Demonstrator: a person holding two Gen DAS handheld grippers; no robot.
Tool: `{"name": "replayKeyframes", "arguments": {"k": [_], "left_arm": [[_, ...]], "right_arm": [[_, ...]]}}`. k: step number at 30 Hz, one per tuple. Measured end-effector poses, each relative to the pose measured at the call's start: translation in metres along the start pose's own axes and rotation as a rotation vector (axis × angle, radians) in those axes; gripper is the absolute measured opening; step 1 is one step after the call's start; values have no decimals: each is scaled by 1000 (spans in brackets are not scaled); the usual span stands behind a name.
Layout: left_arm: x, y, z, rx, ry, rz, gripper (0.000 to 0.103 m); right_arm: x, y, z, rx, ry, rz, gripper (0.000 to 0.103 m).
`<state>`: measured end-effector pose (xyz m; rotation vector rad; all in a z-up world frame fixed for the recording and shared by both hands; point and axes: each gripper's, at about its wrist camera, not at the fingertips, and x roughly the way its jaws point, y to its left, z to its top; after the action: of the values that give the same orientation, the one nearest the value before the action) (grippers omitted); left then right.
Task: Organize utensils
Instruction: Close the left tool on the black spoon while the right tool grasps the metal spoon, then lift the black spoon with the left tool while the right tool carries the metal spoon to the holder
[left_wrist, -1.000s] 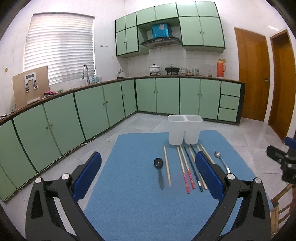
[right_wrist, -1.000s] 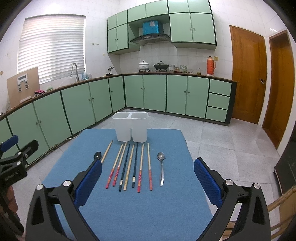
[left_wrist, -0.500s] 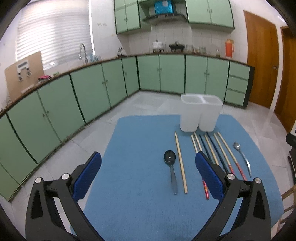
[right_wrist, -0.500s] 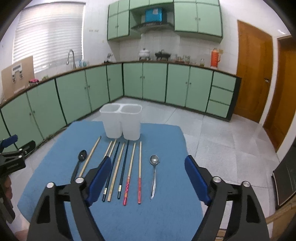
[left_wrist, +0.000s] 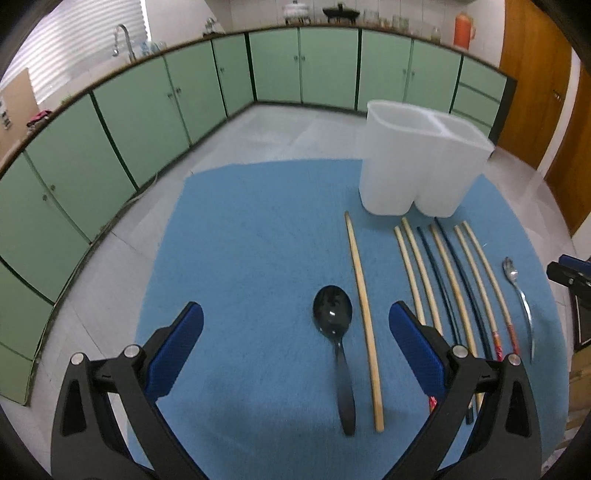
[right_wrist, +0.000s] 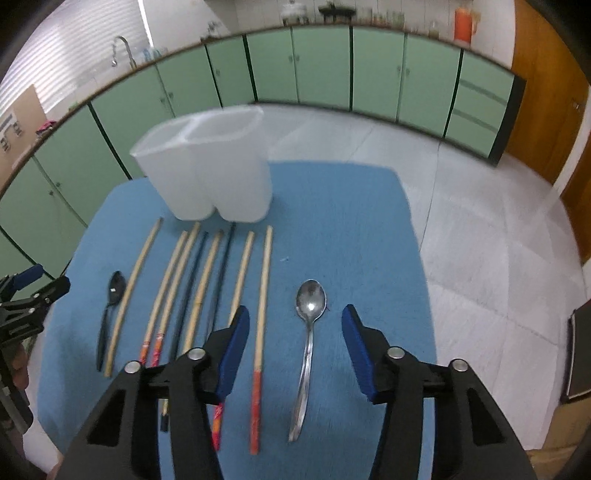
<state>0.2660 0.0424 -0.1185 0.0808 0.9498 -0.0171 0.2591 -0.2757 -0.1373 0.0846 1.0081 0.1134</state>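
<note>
A white two-compartment holder (left_wrist: 421, 162) (right_wrist: 207, 166) stands at the far side of the blue mat (left_wrist: 251, 236) (right_wrist: 354, 229). Several chopsticks (left_wrist: 447, 280) (right_wrist: 203, 288) lie side by side in front of it. A black spoon (left_wrist: 334, 332) (right_wrist: 110, 306) lies at their left, a steel spoon (right_wrist: 308, 339) (left_wrist: 519, 295) at their right. My left gripper (left_wrist: 295, 332) is open above the mat, the black spoon between its fingers. My right gripper (right_wrist: 295, 328) is open, its fingers on either side of the steel spoon.
Green floor cabinets (left_wrist: 147, 110) ring the room beyond the mat. A wooden door (right_wrist: 543, 92) is at the right. The other gripper shows at each view's edge (left_wrist: 569, 273) (right_wrist: 26, 306).
Both grippers have tilted down and moved in toward the mat. The left one now frames the black spoon, the right one the steel spoon. The right gripper's jaws have narrowed somewhat.
</note>
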Motion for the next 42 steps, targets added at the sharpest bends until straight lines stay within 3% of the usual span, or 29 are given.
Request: {"name": "replayKeyframes", "arguments": {"k": [13,15,17,22,28,30,32,37,42], "left_arm": [[51,-18,15,40,153,-2,94],[57,-19,16,34,176,-8,89],[64,-18,19,24,207,-24,75],[73,-12,21,6,253,-60,72],[84,-8,22,-11,294,-101,52],[87,-11,21,-9,302,-112,47],[89,-12,20,-11,312,-127,35],[83,-13,19,-13,285,-151,34],[63,-10,18,-21,204,-187,34]], "right_arm": [[62,-16,12,40,167,38,43],[66,-18,14,48,190,43,42],[72,-19,17,48,201,43,42],[83,-20,22,51,229,38,39],[87,-17,29,51,237,24,28],[88,-17,29,51,235,25,28],[87,-16,28,54,234,28,28],[77,-23,25,71,187,51,28],[54,-26,17,67,111,66,27]]}}
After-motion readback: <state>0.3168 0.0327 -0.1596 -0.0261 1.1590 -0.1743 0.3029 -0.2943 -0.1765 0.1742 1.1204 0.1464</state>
